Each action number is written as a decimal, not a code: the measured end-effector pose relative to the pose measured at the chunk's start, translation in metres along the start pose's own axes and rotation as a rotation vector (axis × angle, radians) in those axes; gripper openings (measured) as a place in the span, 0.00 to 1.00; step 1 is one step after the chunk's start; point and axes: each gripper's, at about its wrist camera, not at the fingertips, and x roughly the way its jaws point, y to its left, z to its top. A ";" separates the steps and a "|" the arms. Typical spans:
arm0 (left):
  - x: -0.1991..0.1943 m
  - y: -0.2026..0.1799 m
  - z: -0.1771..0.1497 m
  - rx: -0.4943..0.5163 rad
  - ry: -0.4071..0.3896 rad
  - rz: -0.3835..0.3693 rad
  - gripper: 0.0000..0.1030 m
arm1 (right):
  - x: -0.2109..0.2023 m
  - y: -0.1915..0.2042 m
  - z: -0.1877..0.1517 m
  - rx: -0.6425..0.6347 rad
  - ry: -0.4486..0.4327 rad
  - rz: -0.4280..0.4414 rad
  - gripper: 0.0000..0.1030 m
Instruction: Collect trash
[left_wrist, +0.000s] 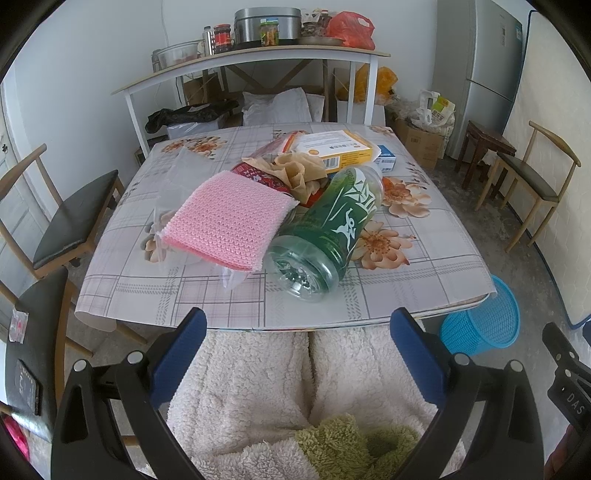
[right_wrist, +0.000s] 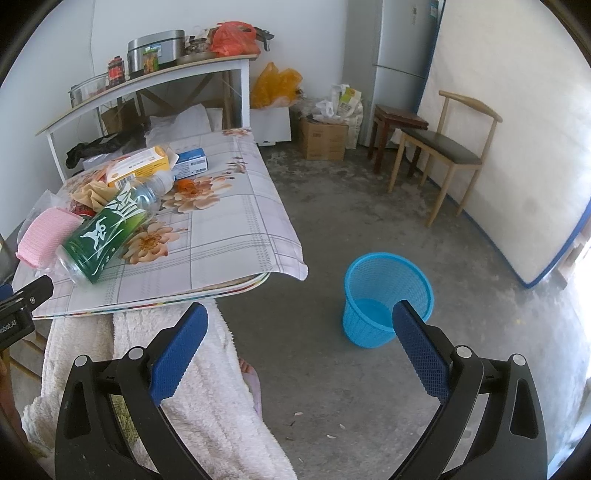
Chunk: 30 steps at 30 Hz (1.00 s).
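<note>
- Left gripper (left_wrist: 298, 325): jaws spread wide, nothing between them, held short of the near table edge above a lap in white fleece trousers (left_wrist: 258, 387).
- Right gripper (right_wrist: 300, 319): jaws likewise released and empty, hovering over the bare concrete floor (right_wrist: 369, 192) off the table's right side.
- Table (left_wrist: 406, 280): covered by a checked cloth with flower prints, trash heaped near its middle.
- Green plastic bottle (left_wrist: 328, 229): lying on its side, base towards the near edge, neck pointing away; touching the pink scrub sponge (left_wrist: 225, 221) on its left.
- Pink scrub sponge: flat on a clear plastic wrapper (left_wrist: 232, 277), its far end resting against a red printed packet (left_wrist: 258, 175).
- Crumpled brown paper (left_wrist: 299, 170): just behind the sponge and bottle, on top of the pile.
- Yellow-and-white box (left_wrist: 340, 147): farther back, with a small blue-and-white box (left_wrist: 384, 157) just beside it on the right.
- Blue mesh wastebasket (right_wrist: 388, 295): upright on the floor, near the table's near right corner, seen empty from the right wrist camera; right finger (right_wrist: 421, 354) overlapping its rim in that view.
- Wooden chair (right_wrist: 447, 147): well apart, by the leaning mattress (right_wrist: 517, 147).
</note>
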 end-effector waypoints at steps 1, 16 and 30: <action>0.000 0.000 0.000 0.000 0.000 0.000 0.95 | 0.000 0.000 0.000 0.000 0.000 0.000 0.93; 0.000 0.000 0.000 0.001 0.000 0.000 0.95 | -0.001 0.005 0.000 0.002 0.000 0.003 0.93; 0.000 0.000 0.000 0.002 0.001 0.001 0.95 | 0.000 0.005 0.000 0.003 -0.001 0.004 0.93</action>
